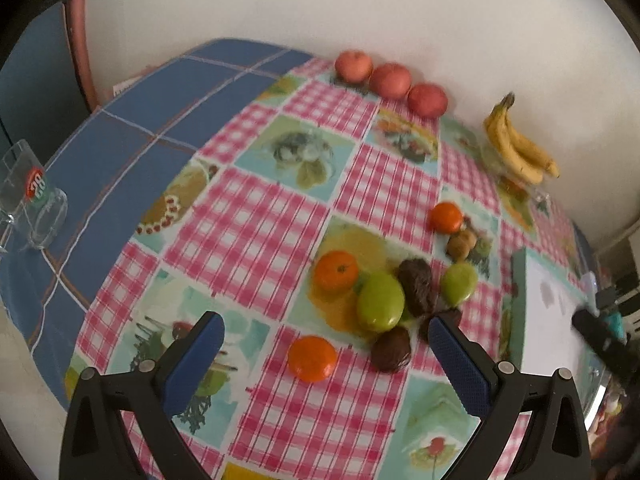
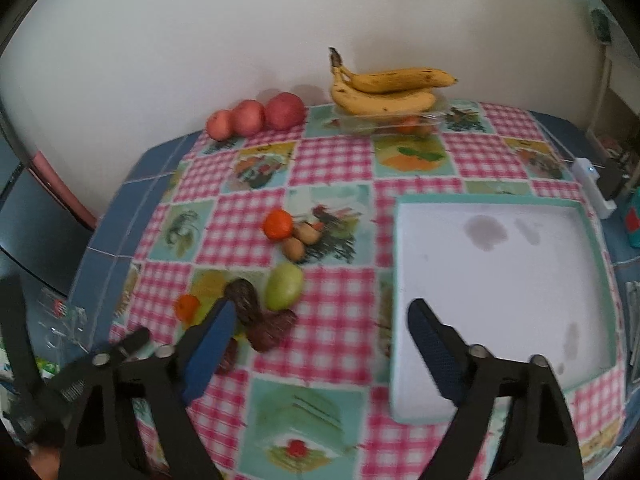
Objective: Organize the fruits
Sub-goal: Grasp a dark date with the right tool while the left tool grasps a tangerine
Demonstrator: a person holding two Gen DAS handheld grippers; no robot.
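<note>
Both grippers over counter, fingers spread wide, nothing held.

Left gripper hovers above the loose fruit cluster: nearest orange lies between its fingers, green fruit and dark fruit just beyond at 12–1 o'clock. Right gripper hangs above the near-left corner of the white tray. Three apples in a row at 11 o'clock, bananas at 12 on a clear container, against the wall.

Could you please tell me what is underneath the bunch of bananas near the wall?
The bananas rest on a clear plastic container. Something orange shows through it; the rest of its contents are hidden.
</note>
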